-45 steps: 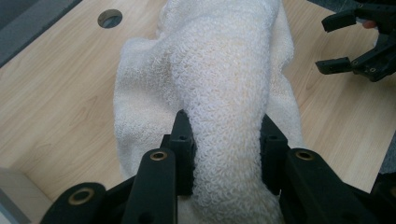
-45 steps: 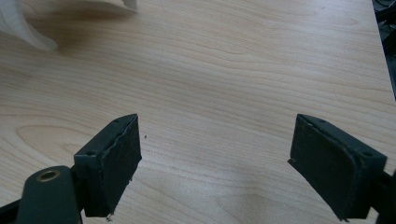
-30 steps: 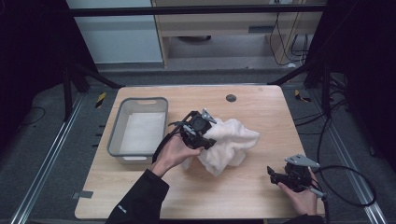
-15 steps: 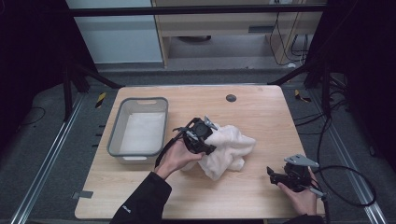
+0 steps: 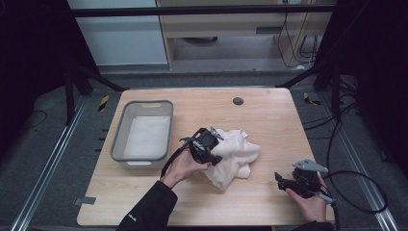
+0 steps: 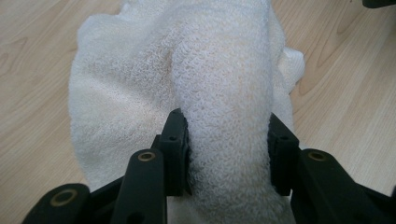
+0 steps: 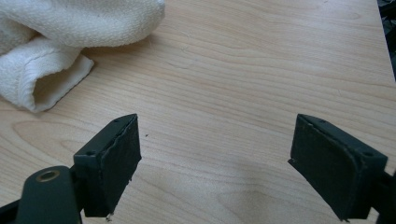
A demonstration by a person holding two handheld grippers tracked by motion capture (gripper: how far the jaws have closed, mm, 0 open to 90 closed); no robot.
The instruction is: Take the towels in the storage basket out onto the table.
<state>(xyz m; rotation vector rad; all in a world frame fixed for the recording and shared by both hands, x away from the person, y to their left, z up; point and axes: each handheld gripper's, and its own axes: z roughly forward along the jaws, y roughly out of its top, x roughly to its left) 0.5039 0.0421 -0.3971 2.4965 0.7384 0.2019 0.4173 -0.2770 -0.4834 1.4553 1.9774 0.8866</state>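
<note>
From my seat at the console, the wooden table (image 5: 269,115) took up most of the high view, its pale top running from the near edge to a small dark round disc (image 5: 237,101) near the far edge. On its left half sat a grey plastic bin (image 5: 119,139), rectangular, with a white lining visible in its bottom. Just right of the bin, near the table's middle, lay the white towel (image 5: 235,156), crumpled in a loose heap with a rolled hem at its near side.

I saw the left gripper (image 5: 206,146) at the towel's left edge, held in the person's left hand (image 5: 182,166), the dark sleeve coming in from the bottom. In the left gripper view the two black jaws were clamped on a thick fold of the towel (image 6: 224,93), the terry cloth bulging up between the pads (image 6: 176,144) and filling the gap.

The right gripper (image 5: 280,179) rested low at the near right corner, well apart from the towel, held in the right hand (image 5: 310,204) with its cable looping off the table. In the right gripper view its jaws stood wide apart over bare wood, nothing between them, with the towel's hem (image 7: 51,84) at upper left.
</note>
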